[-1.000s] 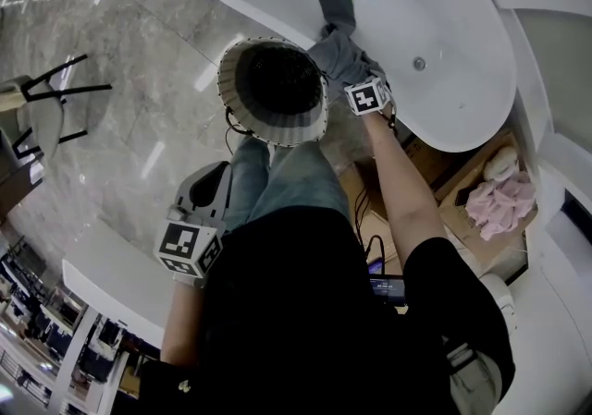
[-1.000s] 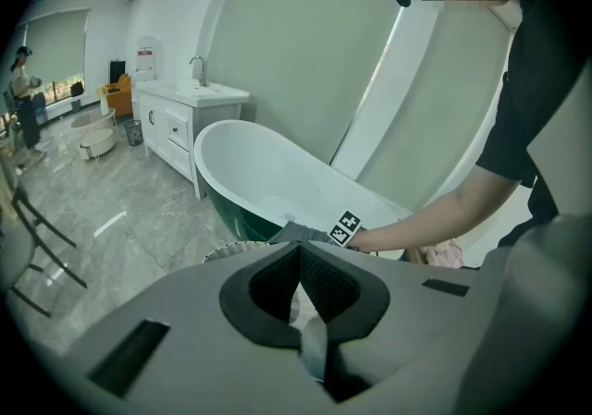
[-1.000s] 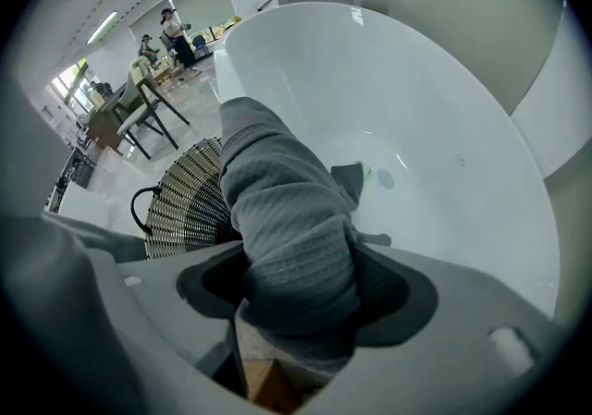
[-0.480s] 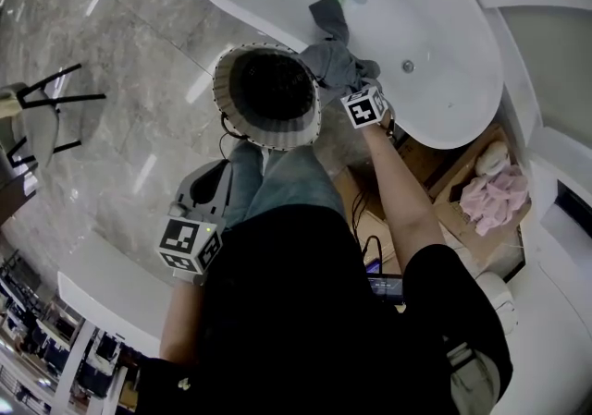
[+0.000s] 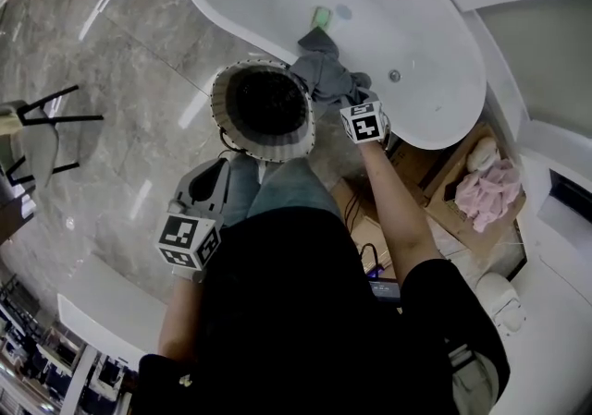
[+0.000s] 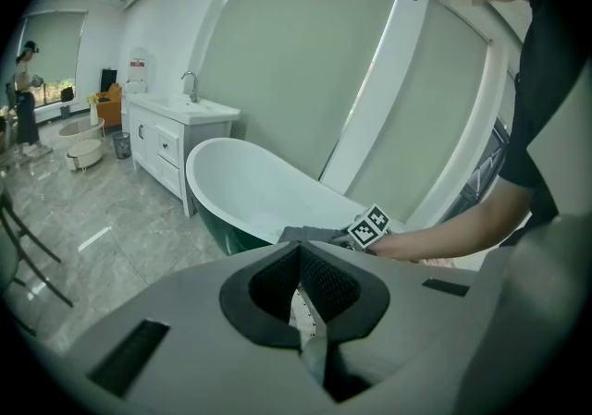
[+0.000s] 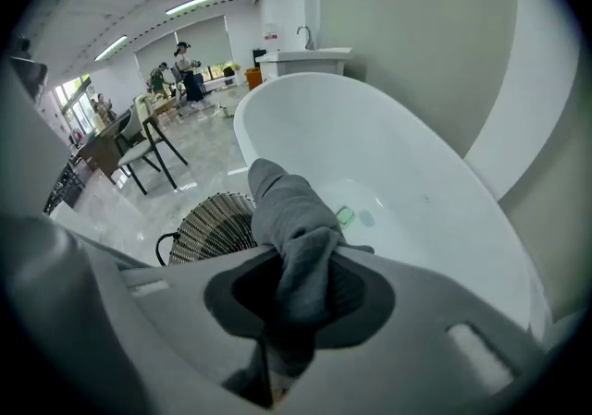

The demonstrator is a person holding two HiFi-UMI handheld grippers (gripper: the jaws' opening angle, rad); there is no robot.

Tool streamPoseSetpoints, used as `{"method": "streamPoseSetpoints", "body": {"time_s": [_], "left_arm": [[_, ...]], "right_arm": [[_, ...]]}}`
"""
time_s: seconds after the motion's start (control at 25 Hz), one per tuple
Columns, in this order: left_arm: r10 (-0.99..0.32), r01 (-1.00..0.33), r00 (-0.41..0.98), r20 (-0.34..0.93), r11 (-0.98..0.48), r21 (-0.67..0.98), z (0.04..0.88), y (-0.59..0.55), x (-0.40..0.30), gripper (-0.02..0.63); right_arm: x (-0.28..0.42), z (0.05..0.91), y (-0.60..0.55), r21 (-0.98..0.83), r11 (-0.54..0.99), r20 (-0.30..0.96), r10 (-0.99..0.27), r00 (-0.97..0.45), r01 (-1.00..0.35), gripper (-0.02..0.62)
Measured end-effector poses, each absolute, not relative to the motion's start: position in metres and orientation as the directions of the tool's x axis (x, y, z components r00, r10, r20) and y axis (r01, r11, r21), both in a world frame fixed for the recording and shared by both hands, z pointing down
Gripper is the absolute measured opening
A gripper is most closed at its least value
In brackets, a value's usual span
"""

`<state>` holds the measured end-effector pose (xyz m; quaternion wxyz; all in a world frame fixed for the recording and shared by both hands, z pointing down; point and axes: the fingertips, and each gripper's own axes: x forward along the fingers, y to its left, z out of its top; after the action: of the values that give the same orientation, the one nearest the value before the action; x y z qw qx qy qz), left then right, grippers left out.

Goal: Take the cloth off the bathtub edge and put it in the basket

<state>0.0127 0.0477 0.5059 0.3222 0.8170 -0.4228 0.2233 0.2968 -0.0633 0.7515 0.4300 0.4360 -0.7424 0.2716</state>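
The right gripper's (image 7: 289, 307) 2 fingers (image 7: 356, 298) have just been closing, and we see them pinching the grey cloth (image 7: 287, 210), with a fold of it bunched in the dark hollow between them. The rest of the cloth stands out past the fingertips in a loose roll. From the head view it is held over the near edge of the white bathtub (image 5: 416, 25), just beside the rim of the basket (image 5: 218, 103). We cannot tell whether its far end touches the tub edge.

The left gripper's (image 6: 303, 311) 2 fingers (image 6: 268, 288) are pressed together with only a thin slit between them, and we make out nothing gripped there. This gripper is low at the person's left side, near the basket and pointing toward it.

The round basket stands on the marble floor (image 5: 120, 80) against the outside of the tub, its dark inside showing no cloth. Inside the tub, a small green object (image 5: 321, 18) lies near the drain. To the right of the tub, a pink cloth (image 5: 488, 193) lies in a cardboard box (image 5: 453, 219).
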Motion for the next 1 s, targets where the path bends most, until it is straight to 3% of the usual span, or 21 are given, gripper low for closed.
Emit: {"method": "streamPoseSetpoints", "body": {"time_s": [1.0], "left_arm": [[-0.645, -0.78, 0.62, 0.446, -0.565, 0.268, 0.388, -0.024, -0.031, 0.014]], "right_arm": [[0.267, 0.413, -0.086, -0.106, 0.308, 0.526, -0.789, -0.316, -0.946, 0.071]]}}
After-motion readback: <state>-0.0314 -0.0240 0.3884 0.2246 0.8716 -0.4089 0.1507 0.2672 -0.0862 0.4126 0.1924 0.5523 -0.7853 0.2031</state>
